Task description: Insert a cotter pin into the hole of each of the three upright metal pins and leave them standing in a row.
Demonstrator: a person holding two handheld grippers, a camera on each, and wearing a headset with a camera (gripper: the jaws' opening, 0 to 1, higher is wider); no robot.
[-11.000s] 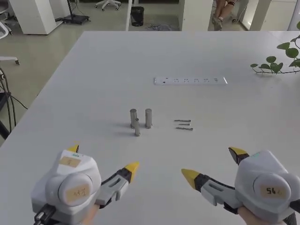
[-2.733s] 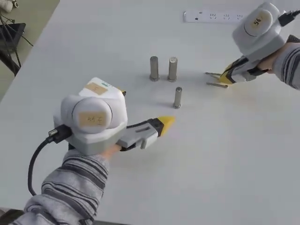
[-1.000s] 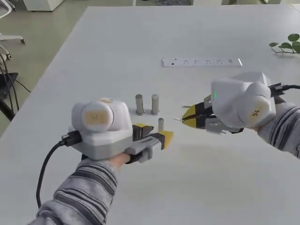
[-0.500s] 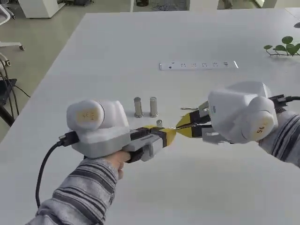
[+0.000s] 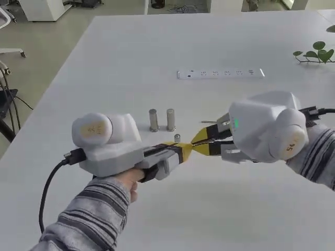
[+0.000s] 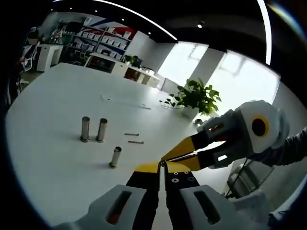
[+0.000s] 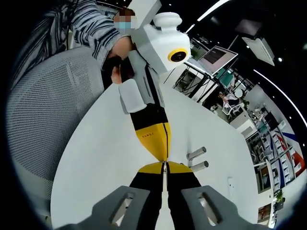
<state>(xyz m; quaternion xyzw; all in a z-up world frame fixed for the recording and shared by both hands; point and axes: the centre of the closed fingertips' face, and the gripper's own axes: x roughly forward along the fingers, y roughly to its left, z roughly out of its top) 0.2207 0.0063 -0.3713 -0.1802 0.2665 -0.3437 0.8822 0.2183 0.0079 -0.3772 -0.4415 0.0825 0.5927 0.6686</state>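
Left gripper (image 5: 186, 150) and right gripper (image 5: 201, 141) meet tip to tip above the table (image 5: 131, 47), nearest the person. The left one points to the right and the right one to the left. The right gripper's jaws are together, clamped on a thin cotter pin (image 6: 178, 156) that lies along them and reaches the tips. The left gripper's jaws are also together; whether they nip the cotter pin's end cannot be told. In the right gripper view the left gripper's yellow tip comes down to touch the right gripper's own tips.

Just behind the meeting tips, the near pin (image 5: 177, 138) stands upright on the table, apart from both grippers. Farther back and to the left, two pins (image 5: 153, 120) (image 5: 170, 119) stand upright side by side, close but not touching. To their right, two spare cotter pins (image 6: 131, 134) (image 6: 135, 142) lie flat, roughly parallel. Farther still lies a white power strip (image 5: 220, 73). A plant (image 5: 315, 52) is at the far right edge.
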